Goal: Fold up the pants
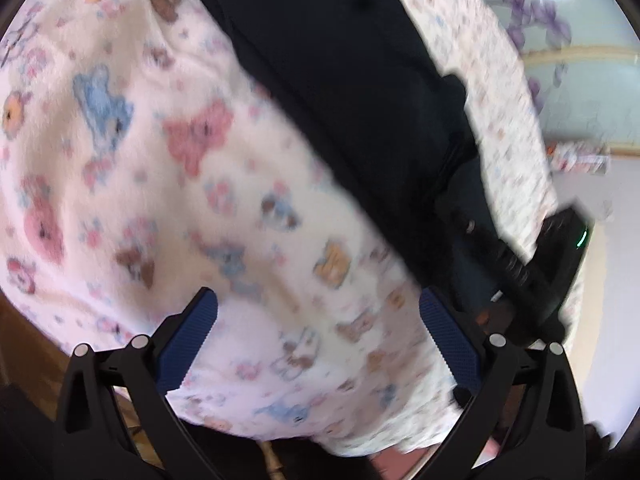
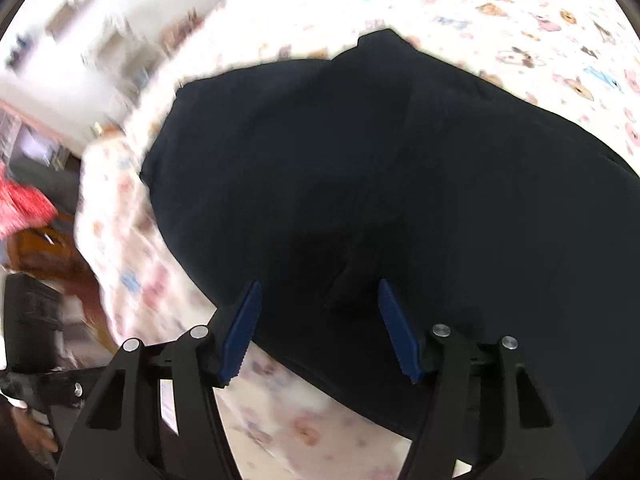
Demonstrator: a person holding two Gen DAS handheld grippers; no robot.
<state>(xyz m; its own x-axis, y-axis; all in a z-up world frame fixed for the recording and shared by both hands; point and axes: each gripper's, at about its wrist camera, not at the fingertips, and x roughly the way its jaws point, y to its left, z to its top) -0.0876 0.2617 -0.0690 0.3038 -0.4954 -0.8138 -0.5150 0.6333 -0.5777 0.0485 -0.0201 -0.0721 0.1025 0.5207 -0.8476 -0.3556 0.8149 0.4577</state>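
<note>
- The dark pants (image 2: 380, 184) lie spread flat on a blanket (image 1: 168, 168) printed with little bears.
- The left gripper (image 1: 318, 312) hangs over the blanket just beside the pants, its blue-padded jaws wide apart and holding nothing.
- The right gripper (image 2: 318, 308) hangs over the pants near their edge, jaws apart with nothing between them.
- Both views are blurred.
</note>
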